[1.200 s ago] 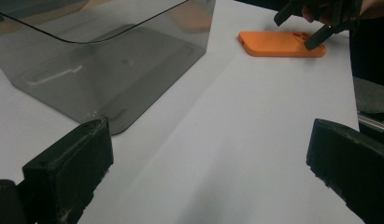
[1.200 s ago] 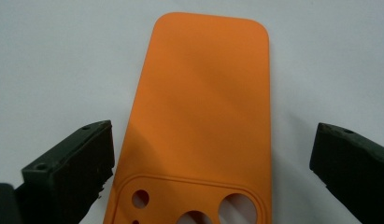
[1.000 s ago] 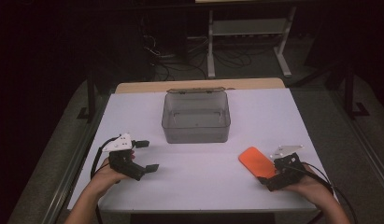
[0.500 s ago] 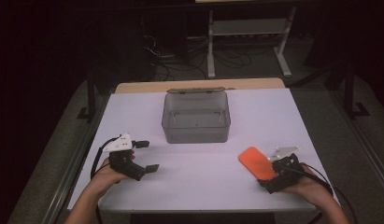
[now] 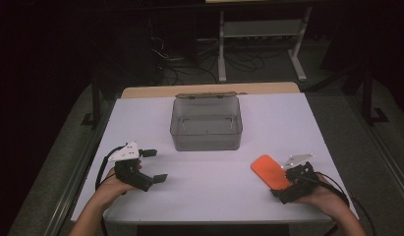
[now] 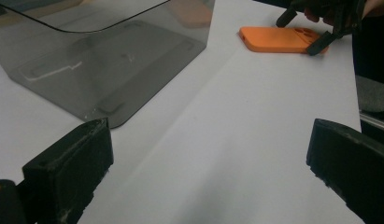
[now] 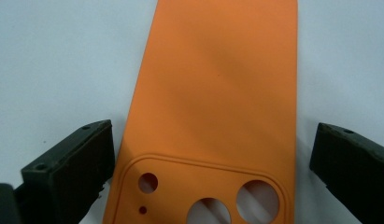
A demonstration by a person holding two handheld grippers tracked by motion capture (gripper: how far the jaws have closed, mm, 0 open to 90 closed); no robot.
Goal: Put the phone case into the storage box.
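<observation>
A smoky clear box (image 5: 206,124) is standing at the upper middle of the white table (image 5: 209,196) in the high view, blocking the straight path across the far half. An orange phone case (image 5: 270,171) is lying flat at the lower right, sitting between the spread jaws of the right gripper (image 5: 284,176). The left gripper (image 5: 154,164) is occupying the lower left with its jaws wide apart. Between the two grippers, bare tabletop is stretching across the lower centre, and open strips are running along both sides of the box.
</observation>
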